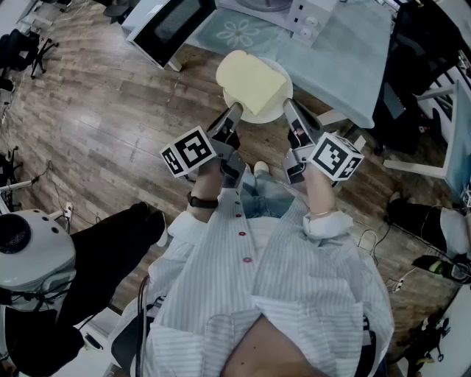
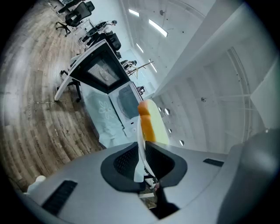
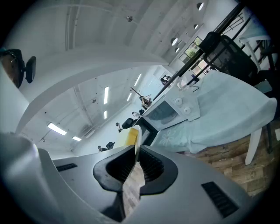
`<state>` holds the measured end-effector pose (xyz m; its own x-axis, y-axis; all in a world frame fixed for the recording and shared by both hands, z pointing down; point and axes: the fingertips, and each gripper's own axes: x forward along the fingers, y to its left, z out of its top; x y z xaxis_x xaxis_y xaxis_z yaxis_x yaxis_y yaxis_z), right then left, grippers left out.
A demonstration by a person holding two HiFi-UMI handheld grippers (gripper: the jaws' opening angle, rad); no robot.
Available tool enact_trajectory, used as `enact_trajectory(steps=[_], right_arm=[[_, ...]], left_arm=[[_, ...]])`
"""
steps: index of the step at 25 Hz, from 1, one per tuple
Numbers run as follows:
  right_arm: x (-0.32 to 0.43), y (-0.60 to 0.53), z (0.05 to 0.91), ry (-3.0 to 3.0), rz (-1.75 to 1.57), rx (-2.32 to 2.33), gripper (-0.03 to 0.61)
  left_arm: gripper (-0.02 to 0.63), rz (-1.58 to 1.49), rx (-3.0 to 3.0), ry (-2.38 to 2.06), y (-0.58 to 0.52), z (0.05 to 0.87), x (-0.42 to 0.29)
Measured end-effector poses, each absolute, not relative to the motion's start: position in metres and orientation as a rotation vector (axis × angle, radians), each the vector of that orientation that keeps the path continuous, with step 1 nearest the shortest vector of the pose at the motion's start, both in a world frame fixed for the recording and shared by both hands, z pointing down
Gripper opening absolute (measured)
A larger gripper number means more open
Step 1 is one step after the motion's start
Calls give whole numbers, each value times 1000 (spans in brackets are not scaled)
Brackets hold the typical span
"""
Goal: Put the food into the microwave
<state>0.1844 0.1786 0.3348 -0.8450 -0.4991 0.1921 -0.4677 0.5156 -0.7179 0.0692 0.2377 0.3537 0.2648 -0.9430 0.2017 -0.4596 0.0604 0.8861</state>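
A slice of pale yellow bread [image 1: 250, 79] lies on a white plate [image 1: 259, 115] held in the air in front of me. My left gripper [image 1: 231, 119] is shut on the plate's left rim and my right gripper [image 1: 291, 112] is shut on its right rim. The left gripper view shows the plate [image 2: 140, 144] edge-on between the pads of the left gripper [image 2: 143, 152], with the bread [image 2: 152, 123] beyond. In the right gripper view the plate [image 3: 137, 141] is likewise pinched by the right gripper [image 3: 136, 158]. The white microwave [image 1: 298, 13] stands ahead with its door [image 1: 165, 26] swung open to the left.
The microwave sits on a table with a light-blue cloth [image 1: 349, 51], its front edge just beyond the plate. A black chair [image 1: 412, 66] stands at the right. A white round device [image 1: 29, 254] is at the lower left, over a wooden floor [image 1: 103, 110] with cables.
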Motion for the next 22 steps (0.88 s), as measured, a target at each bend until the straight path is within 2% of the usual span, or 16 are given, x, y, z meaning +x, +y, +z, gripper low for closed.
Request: enact_trajectory(steps=[14, 22], right_arm=[[182, 178, 336, 2680, -1293, -819, 55], [209, 165, 340, 2688, -1304, -768, 55]], left_arm=[[49, -615, 1575, -1360, 236, 350, 68], [49, -629, 1559, -1395, 227, 354, 97]])
